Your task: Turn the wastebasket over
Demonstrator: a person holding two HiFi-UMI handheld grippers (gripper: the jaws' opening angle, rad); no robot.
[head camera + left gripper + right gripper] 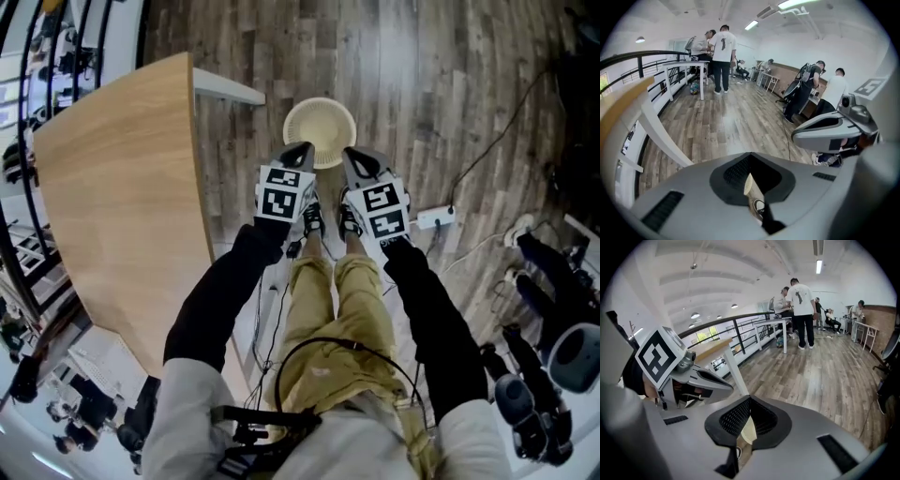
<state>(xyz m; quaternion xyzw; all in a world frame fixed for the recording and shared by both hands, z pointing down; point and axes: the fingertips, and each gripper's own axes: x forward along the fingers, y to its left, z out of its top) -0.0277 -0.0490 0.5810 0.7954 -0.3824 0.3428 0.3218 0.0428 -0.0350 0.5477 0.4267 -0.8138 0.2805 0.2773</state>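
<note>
Black sleeves (220,300), khaki trousers (330,314), grey left gripper (305,148) and right gripper (349,153) with black-and-white marker cubes (284,195).

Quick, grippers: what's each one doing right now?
Left gripper: closed on the rim of the round cream wastebasket.
Right gripper: closed on that same rim.

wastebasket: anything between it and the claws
Nothing visible does. The left claw and right claw, both shut, hang in open air above the wastebasket on the floor; the table stands off to one side.
</note>
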